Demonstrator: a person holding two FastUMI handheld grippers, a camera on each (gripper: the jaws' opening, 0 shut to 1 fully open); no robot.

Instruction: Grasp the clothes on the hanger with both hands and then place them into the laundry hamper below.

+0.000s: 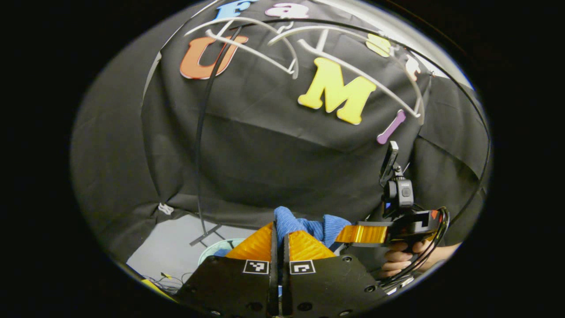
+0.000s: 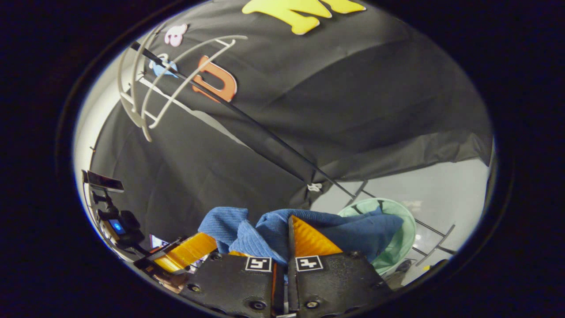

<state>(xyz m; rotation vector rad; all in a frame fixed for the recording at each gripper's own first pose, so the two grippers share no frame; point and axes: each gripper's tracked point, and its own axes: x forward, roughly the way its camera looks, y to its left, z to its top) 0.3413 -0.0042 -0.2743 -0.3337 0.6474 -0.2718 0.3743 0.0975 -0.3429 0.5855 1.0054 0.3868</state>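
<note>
Left gripper view: the left gripper (image 1: pixel 279 236) has its jaws drawn nearly together, pinching the blue garment (image 1: pixel 304 227), which bunches just past the fingers. The right gripper (image 1: pixel 353 234), held in a hand (image 1: pixel 404 258), reaches the cloth from the side. A sliver of the green hamper (image 1: pixel 212 249) peeks out, mostly hidden.

Right gripper view: the right gripper (image 2: pixel 289 238) is clamped on the garment (image 2: pixel 348 232), whose far end drapes over the hamper (image 2: pixel 404 234) rim. White hangers (image 2: pixel 145 95) hang bare on the rail (image 2: pixel 247 121). The left gripper (image 2: pixel 190 251) is partly cut off

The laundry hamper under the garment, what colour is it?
Pale mint green; the hamper shows best in the right gripper view.
</note>
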